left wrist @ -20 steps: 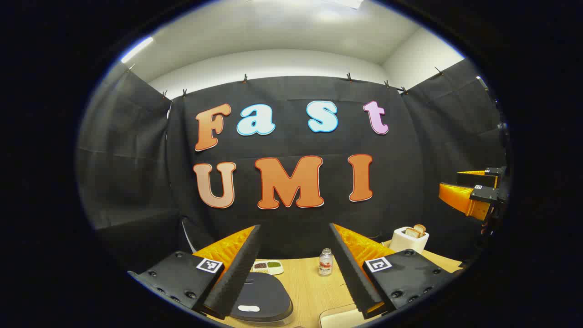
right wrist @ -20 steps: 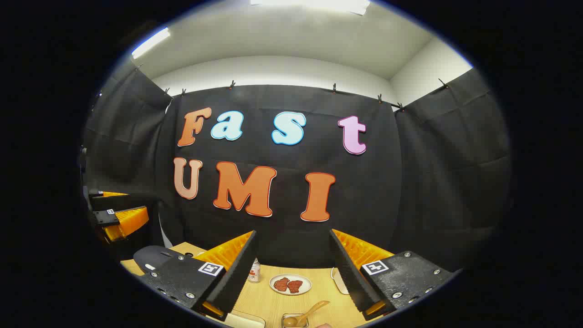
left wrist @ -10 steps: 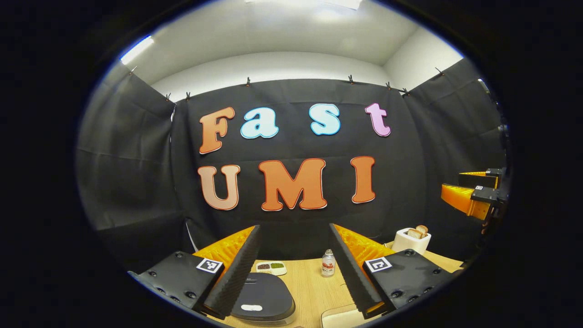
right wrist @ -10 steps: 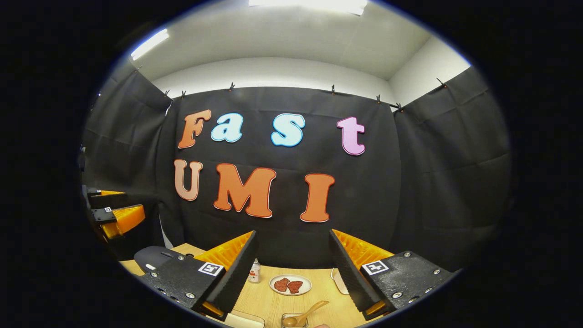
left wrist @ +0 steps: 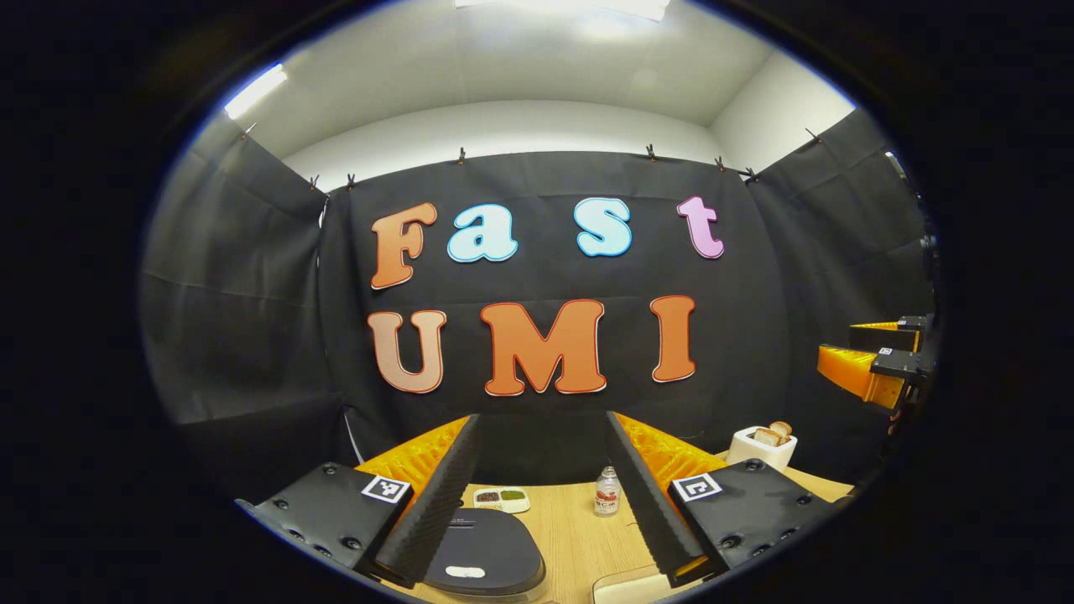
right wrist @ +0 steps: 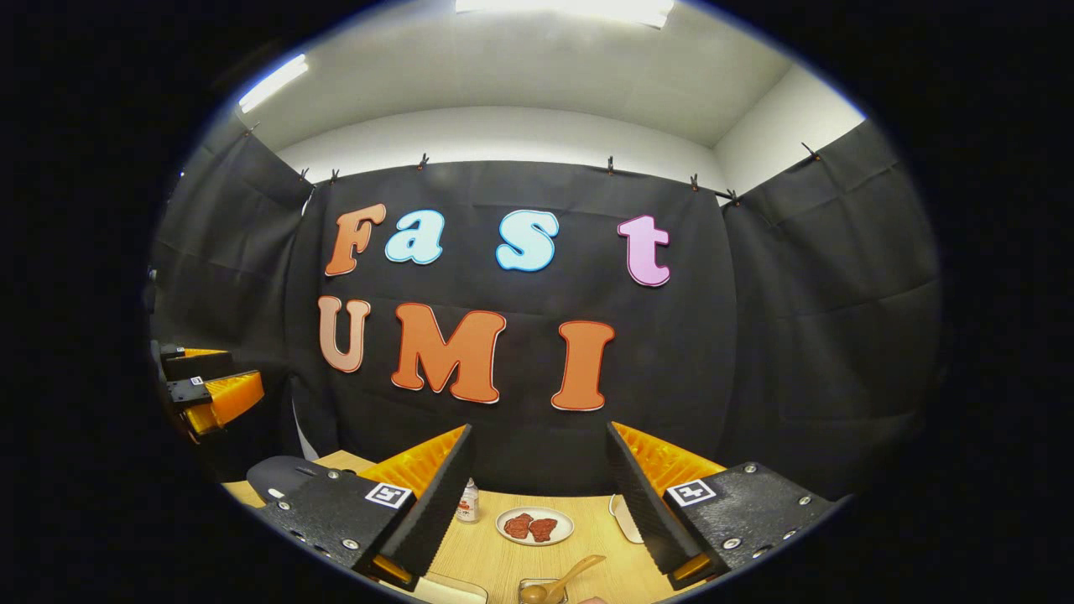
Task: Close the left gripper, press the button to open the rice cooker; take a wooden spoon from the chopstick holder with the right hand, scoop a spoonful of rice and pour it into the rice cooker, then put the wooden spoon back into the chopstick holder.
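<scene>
Compared with a second ago, both views have tilted down a little: the wall cloth sits lower and more of the light wooden table [left wrist: 579, 537] shows in the left gripper view. Objects have not moved. The left gripper [left wrist: 541, 495] stays released, fingers wide apart, holding nothing; the right gripper [right wrist: 537, 503] likewise, spread and empty.

Counts:
- One dark grey rice cooker with a rounded lid [left wrist: 487, 558], lid down, low in the left gripper view just beside that gripper's left finger; its top also shows at the left in the right gripper view [right wrist: 281, 474].
- One wooden spoon [right wrist: 562, 580], leaning in a small clear holder [right wrist: 541, 591] at the bottom edge of the right gripper view.
- One small clear bottle with a red label [left wrist: 607, 492].
- One white toaster with bread slices [left wrist: 762, 446].
- One white divided dish with dark and green contents [left wrist: 502, 498].
- One white round plate with two reddish pieces [right wrist: 535, 526].

Table is pale wood grain. Black cloth walls on three sides, white ceiling with strip lights above.
</scene>
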Available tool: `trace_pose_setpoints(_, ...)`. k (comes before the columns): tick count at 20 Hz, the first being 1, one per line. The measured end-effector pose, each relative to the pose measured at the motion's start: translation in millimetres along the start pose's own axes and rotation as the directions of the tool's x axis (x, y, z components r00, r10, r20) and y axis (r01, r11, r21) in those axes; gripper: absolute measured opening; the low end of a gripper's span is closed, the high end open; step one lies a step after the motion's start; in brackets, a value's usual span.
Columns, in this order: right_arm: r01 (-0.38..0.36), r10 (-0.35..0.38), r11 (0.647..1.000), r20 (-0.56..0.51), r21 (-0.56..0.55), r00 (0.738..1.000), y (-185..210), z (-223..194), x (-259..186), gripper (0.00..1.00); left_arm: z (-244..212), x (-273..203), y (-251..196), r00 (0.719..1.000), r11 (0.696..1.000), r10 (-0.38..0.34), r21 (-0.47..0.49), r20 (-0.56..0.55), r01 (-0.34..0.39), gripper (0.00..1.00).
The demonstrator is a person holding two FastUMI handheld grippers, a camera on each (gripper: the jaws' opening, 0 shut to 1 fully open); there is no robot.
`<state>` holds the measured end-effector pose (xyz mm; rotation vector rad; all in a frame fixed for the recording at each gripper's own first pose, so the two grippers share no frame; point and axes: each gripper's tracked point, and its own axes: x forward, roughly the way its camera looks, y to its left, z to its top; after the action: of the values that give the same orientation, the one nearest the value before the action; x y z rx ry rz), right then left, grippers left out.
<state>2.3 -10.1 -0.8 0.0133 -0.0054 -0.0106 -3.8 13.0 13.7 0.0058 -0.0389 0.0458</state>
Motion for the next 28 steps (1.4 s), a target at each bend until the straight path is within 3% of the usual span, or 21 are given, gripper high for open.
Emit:
trace_pose_setpoints(2,0.007,-0.007,1.000,-0.006,0.001,1.000,-2,-3,1,0.95,-1,2,3,1.000,1.000,0.012,0.011,-0.002,-0.011,1.00)
trace_pose_setpoints(9,0.015,-0.015,1.000,-0.026,-0.002,1.000,-4,-12,5,0.95,-5,4,17,0.998,0.998,0.054,0.031,-0.014,-0.054,0.94)
trace_pose_setpoints(16,0.012,-0.012,1.000,-0.045,-0.008,0.999,0,-21,7,0.95,-39,11,42,0.982,0.987,0.153,0.062,-0.111,-0.147,0.14)
trace_pose_setpoints(18,0.015,-0.016,1.000,-0.054,-0.011,0.998,-1,-26,8,0.95,-62,14,38,0.973,0.992,0.122,0.026,-0.197,-0.120,0.11)
trace_pose_setpoints(23,0.024,-0.024,1.000,-0.084,0.003,0.996,-4,-38,9,0.95,-122,23,58,0.901,0.987,0.148,0.005,-0.409,-0.161,0.10)
trace_pose_setpoints(25,0.029,-0.030,1.000,-0.111,-0.006,0.993,-6,-47,10,0.95,-146,28,65,0.854,0.986,0.130,-0.025,-0.504,-0.165,0.10)
trace_pose_setpoints(28,0.039,-0.039,0.999,-0.136,-0.008,0.990,-10,-56,9,0.95,-183,33,79,0.752,0.974,0.087,-0.102,-0.653,-0.201,0.10)
